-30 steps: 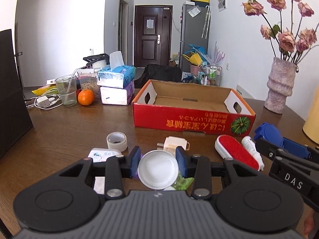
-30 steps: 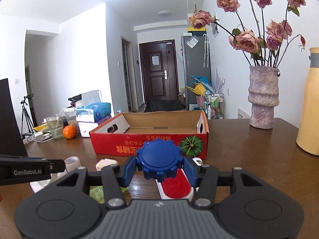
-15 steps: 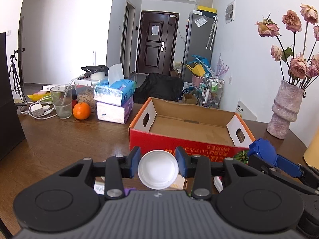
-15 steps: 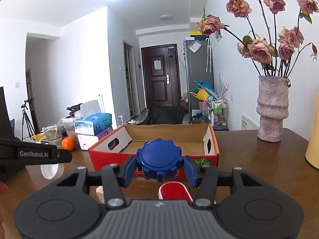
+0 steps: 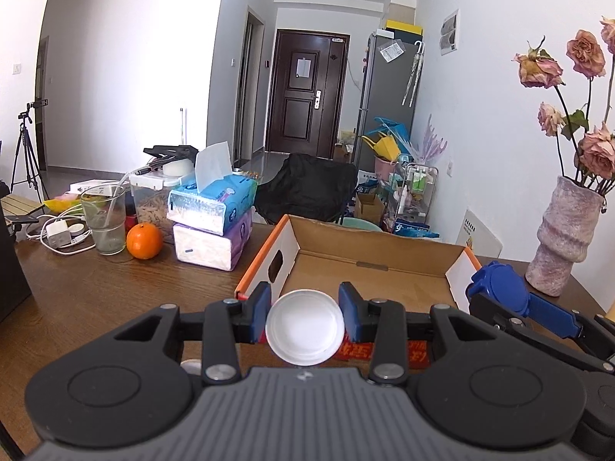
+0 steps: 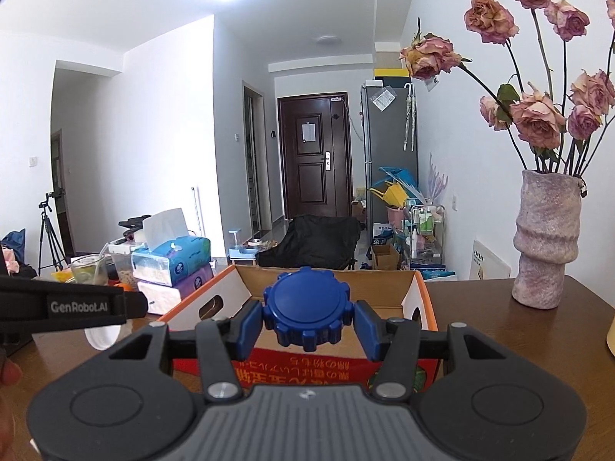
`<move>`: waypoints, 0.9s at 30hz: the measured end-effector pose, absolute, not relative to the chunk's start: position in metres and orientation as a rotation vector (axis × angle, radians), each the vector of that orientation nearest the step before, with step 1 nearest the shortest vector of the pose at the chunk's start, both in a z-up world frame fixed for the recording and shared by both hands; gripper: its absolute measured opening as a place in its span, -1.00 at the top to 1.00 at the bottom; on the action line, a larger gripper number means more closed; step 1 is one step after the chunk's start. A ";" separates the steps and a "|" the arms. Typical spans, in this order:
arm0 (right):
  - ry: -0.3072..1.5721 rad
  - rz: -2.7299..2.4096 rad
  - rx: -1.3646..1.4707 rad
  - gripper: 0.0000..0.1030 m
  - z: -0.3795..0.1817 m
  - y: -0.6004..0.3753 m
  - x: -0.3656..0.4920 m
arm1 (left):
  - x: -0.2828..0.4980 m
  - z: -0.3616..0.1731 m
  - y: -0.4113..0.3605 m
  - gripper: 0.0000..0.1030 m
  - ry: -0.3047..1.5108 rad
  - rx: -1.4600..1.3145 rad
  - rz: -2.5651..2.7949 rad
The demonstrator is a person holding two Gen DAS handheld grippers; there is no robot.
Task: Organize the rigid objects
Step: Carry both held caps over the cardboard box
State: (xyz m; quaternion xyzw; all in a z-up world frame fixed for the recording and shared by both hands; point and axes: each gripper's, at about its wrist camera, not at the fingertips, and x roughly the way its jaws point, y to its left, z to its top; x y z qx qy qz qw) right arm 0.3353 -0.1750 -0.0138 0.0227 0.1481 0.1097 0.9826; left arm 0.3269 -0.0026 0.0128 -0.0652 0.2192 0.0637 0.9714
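Left gripper (image 5: 305,317) pinches round white cap (image 5: 305,332); right gripper (image 6: 308,324) pinches blue notched cap (image 6: 307,312). Box (image 6: 307,370) at 12 o'clock, red, print possibly Chinese. Arm reads "GenRobot.AI".

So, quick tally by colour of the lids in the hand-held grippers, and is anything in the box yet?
White lid, in left hand-held gripper: 1
Blue lid, in right hand-held gripper: 1
In cardboard box, visible part: 0
Total: 2

Both my wrist cameras look forward along my fingers (image 5: 261,309), close above the tabletop (image 5: 96,288), toward the far door (image 6: 313,161). Both views share the cardboard box (image 5: 369,265) just ahead and the vase (image 6: 546,242) right of it.
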 end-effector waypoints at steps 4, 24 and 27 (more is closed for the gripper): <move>0.308 0.212 0.046 0.01 -0.013 -0.176 0.356 | 0.348 0.009 -0.006 0.22 0.445 -0.125 0.133; 0.382 0.189 -0.002 0.01 -0.026 -0.172 0.442 | 0.436 0.001 -0.016 0.22 0.466 -0.107 0.146; 0.400 0.183 -0.006 0.01 -0.029 -0.172 0.451 | 0.446 -0.001 -0.016 0.22 0.479 -0.107 0.142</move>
